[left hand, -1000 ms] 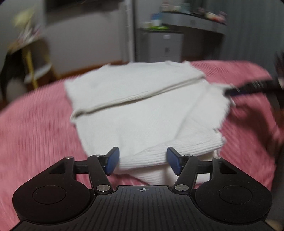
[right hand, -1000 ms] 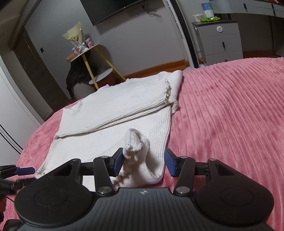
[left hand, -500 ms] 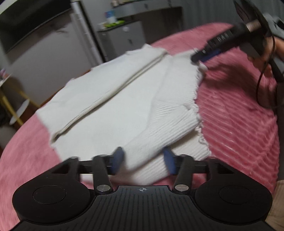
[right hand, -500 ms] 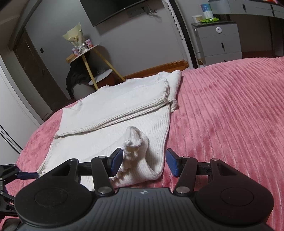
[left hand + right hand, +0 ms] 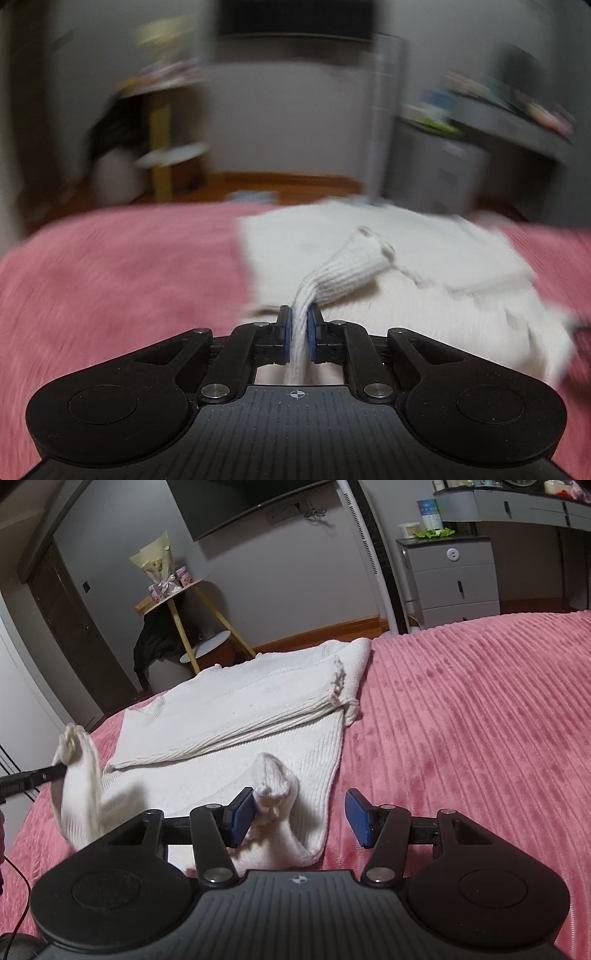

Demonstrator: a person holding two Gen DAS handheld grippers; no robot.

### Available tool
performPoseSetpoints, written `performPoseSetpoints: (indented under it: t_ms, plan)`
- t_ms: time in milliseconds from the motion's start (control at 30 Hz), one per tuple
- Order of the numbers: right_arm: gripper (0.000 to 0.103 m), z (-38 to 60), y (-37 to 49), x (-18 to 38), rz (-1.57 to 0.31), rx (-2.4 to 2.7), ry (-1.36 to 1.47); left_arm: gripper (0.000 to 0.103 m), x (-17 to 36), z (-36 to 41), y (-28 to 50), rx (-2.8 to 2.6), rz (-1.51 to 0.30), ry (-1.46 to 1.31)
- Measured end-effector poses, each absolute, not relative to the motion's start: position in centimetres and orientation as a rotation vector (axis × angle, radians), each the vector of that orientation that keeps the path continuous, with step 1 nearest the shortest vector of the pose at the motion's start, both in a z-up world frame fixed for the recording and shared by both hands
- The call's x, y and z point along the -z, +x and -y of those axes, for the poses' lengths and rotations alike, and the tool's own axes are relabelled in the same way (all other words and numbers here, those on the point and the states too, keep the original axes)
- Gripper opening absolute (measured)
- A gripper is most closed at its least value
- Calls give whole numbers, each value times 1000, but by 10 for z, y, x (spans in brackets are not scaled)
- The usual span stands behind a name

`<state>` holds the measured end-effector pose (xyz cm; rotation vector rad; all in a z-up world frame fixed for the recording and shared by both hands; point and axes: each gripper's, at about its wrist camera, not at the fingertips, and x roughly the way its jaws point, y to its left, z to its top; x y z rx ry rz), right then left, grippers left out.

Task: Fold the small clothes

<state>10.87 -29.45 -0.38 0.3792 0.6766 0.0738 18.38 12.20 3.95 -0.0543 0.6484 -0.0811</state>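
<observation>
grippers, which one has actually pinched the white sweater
The left gripper: it is shut on a bunched corner of the white sweater. The right gripper is open, with a raised fold merely lying between its pads.

A bed covered in a pink ribbed plush blanket [image 5: 480,716] carried everything. Directly on it lay a white ribbed knit garment [image 5: 236,716], partly folded, spread flat toward the far edge, with its near corners lifted off the pink ribbed plush blanket.
</observation>
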Motion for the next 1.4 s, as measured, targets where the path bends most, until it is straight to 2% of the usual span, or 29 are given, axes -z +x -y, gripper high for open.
performPoseSetpoints:
  t_ms: [133, 233, 333, 400, 467, 567, 633, 667, 733, 833, 900, 967, 1067, 1233, 1400]
  plan:
    - [53, 299, 110, 5, -675, -66, 399, 12, -21, -147, 200, 4, -725, -200]
    - [53, 307, 114, 8, -682, -60, 453, 17, -3, -149, 203, 11, -784, -243]
    - [55, 309, 121, 9, -684, -61, 453, 32, 10, -156, 204, 40, -810, -297]
    - [59, 306, 129, 8, -681, -91, 454, 49, 12, -158, 206, 53, -811, -314]
    - [64, 298, 143, 7, -686, -138, 436, 52, 14, -159, 210, 76, -807, -345]
    - [64, 284, 168, 10, -707, -170, 382, 63, 17, -154, 218, 102, -824, -376]
    - [62, 278, 187, 15, -734, -168, 378, 59, 21, -150, 223, 105, -845, -382]
    - [56, 276, 196, 18, -759, -157, 387, 55, 22, -149, 226, 108, -854, -383]
    - [50, 273, 210, 23, -788, -155, 410, 45, 25, -146, 229, 109, -866, -373]
    - [34, 267, 223, 28, -812, -126, 388, 30, 28, -144, 232, 78, -874, -334]
    - [13, 269, 225, 31, -819, -116, 389, 19, 26, -146, 233, 59, -876, -343]
    - [8, 273, 221, 30, -815, -130, 416, 15, 19, -149, 230, 64, -860, -360]
    - [6, 279, 207, 19, -771, -157, 404, 11, 2, -145, 222, 84, -801, -306]
    - [6, 292, 196, -5, -670, -162, 462, 11, -33, -138, 215, 139, -707, -268]
    - [6, 288, 206, -31, -541, -88, 379, 11, -67, -127, 240, 147, -619, -204]
